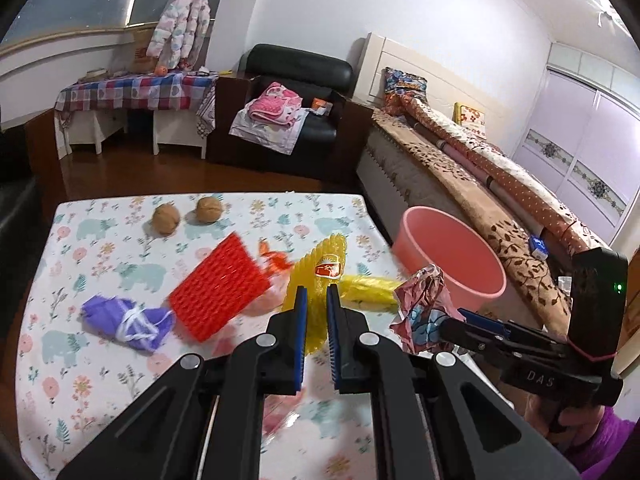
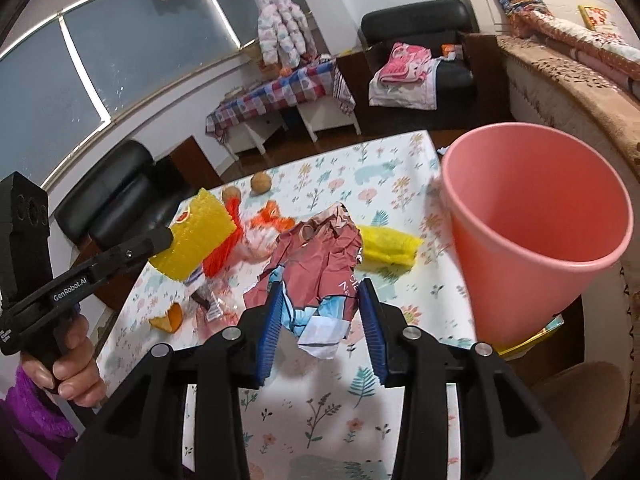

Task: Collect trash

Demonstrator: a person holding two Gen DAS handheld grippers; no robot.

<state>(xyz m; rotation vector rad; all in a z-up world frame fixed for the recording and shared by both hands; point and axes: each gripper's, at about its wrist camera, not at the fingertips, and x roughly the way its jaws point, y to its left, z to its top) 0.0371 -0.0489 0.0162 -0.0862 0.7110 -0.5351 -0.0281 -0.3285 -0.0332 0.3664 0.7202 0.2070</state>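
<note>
Flowered cloth covered the table [image 2: 320, 420] in a bedroom. Near its right edge the right gripper [image 2: 320, 320] held a crumpled wrapper [image 2: 320, 248] lifted between half-closed fingers, just beside the pink bin [image 2: 536, 248], probably to drop it in. The left gripper [image 1: 317, 312] pinched yellow foam netting [image 1: 320, 256], fingers almost together.

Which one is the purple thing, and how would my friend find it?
Start at the table with the flowery cloth. At its left side, left of the red mesh, lies the purple bundle. It is the only purple item there, and white string is knotted round its middle.
</note>
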